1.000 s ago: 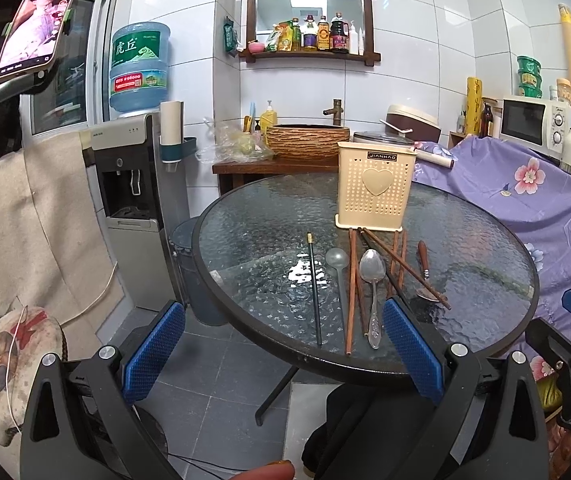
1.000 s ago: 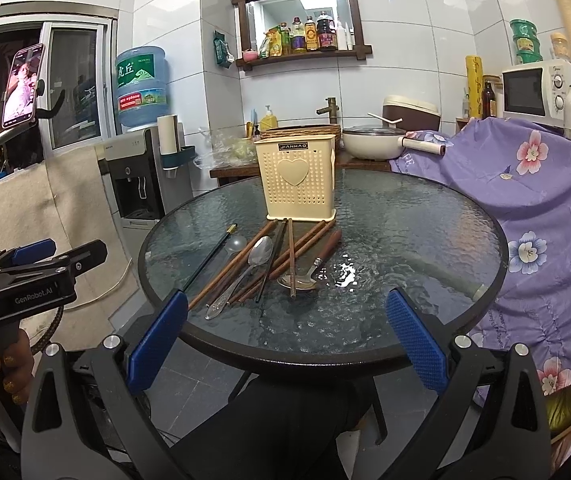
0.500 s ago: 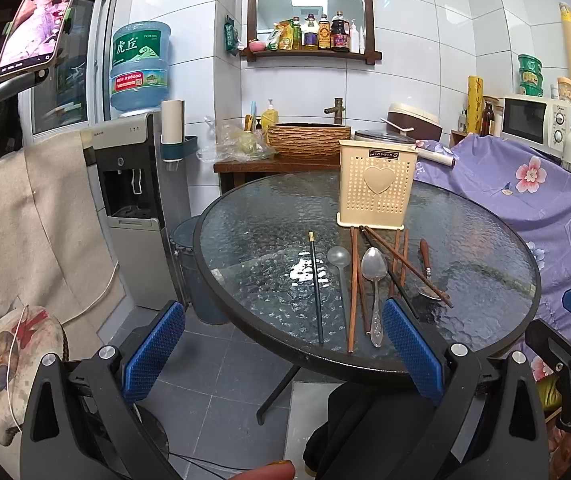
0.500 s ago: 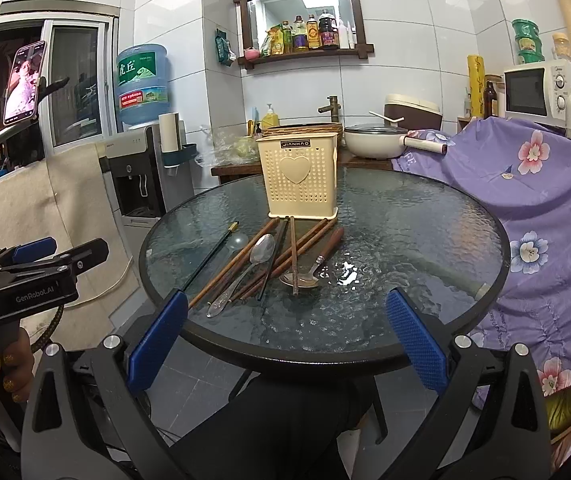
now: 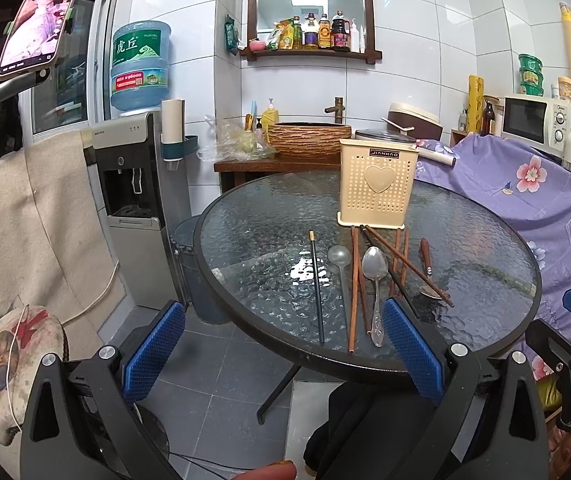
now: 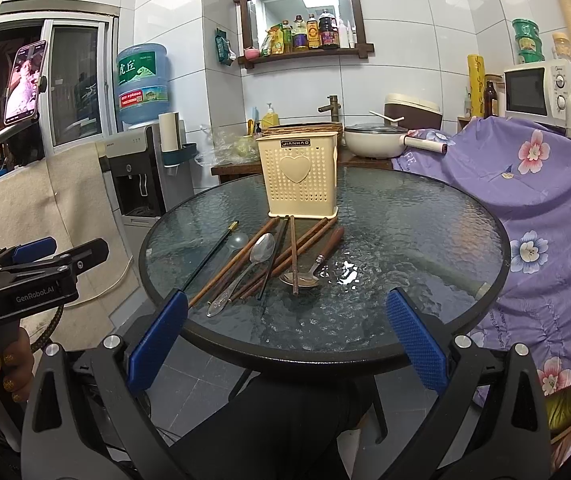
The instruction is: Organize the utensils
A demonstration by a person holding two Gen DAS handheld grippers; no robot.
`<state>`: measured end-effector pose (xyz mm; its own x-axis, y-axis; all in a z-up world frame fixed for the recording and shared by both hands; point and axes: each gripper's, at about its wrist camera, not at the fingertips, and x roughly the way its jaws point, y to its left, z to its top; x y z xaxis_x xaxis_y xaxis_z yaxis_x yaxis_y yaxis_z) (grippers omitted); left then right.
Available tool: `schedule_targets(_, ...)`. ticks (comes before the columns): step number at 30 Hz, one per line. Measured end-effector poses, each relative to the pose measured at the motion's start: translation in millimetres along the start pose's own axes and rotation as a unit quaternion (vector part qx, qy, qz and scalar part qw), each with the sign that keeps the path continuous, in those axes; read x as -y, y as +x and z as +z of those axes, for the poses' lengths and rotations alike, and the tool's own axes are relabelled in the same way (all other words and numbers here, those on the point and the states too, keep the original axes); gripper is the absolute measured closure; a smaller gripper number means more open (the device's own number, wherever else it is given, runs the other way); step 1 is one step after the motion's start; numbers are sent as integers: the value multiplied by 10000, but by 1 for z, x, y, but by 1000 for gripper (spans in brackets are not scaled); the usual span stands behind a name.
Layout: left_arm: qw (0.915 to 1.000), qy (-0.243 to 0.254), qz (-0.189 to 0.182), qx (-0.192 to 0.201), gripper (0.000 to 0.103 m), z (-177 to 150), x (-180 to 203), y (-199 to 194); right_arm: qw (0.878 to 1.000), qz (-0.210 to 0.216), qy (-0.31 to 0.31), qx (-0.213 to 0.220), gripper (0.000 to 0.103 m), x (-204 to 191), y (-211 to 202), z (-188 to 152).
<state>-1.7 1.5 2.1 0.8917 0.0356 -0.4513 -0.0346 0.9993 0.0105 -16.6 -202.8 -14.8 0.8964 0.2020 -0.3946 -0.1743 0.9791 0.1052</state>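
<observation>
The cream perforated plastic utensil holder [image 5: 377, 184] with a raised heart on its front stands upright toward the far side of the round textured-glass table [image 5: 261, 216]. Its interior is not visible from either view, so its contents cannot be determined.

The utensils lie flat on the glass just near of the holder, fanned toward the near rim:
- a black chopstick with a gold tip [image 5: 316, 280], farthest left, apart from the rest;
- a translucent plastic spoon [image 5: 340, 258];
- brown wooden chopsticks [image 6: 245, 254], several crossing one another;
- a silver metal spoon [image 5: 375, 276];
- a wooden-handled spoon [image 6: 317, 260], farthest right.

The left gripper [image 5: 283, 348] and the right gripper [image 6: 285, 332] are each spread wide, holding nothing, short of the table's near rim.
</observation>
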Motion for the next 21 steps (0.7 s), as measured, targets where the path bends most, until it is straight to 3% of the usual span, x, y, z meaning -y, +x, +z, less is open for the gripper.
schedule_targets(21, 10000, 34, 13, -22, 6, 0, 0, 2, 10000, 10, -29, -15, 5, -1, 2, 0)
